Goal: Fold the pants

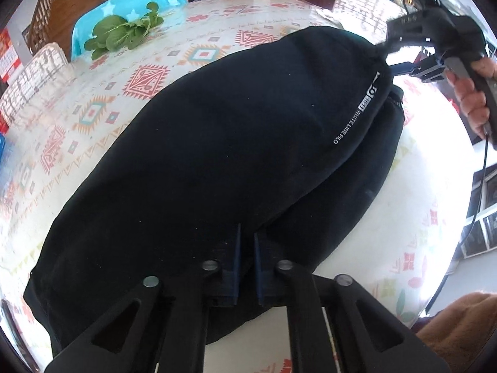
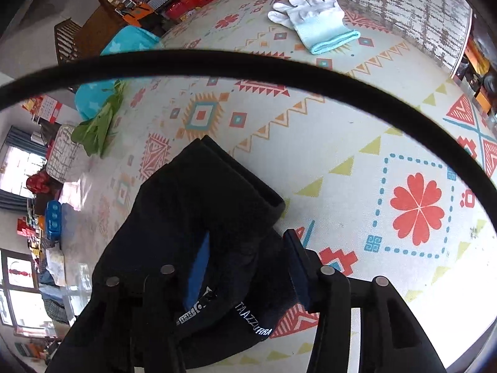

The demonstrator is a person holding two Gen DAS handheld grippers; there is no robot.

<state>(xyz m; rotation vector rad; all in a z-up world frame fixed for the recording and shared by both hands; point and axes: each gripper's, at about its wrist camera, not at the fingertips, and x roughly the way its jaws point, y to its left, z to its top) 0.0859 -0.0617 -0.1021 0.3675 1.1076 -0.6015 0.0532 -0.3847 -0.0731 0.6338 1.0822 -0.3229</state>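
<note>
Black pants (image 1: 217,155) lie doubled on the tabletop (image 1: 186,52), left claw (image 1: 247,264) pinching the 6 o'clock end, right claw (image 2: 245,267) gripping the waistband; mid-fold, both should next carry one end over the other.

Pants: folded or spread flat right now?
Folded once lengthwise: the pants show one leg stacked on the other, edges offset. Left gripper and right gripper each pinch an end.

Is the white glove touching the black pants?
Apart. The right wrist view shows the glove lying far across the patterned tablecloth from the pants.
</note>
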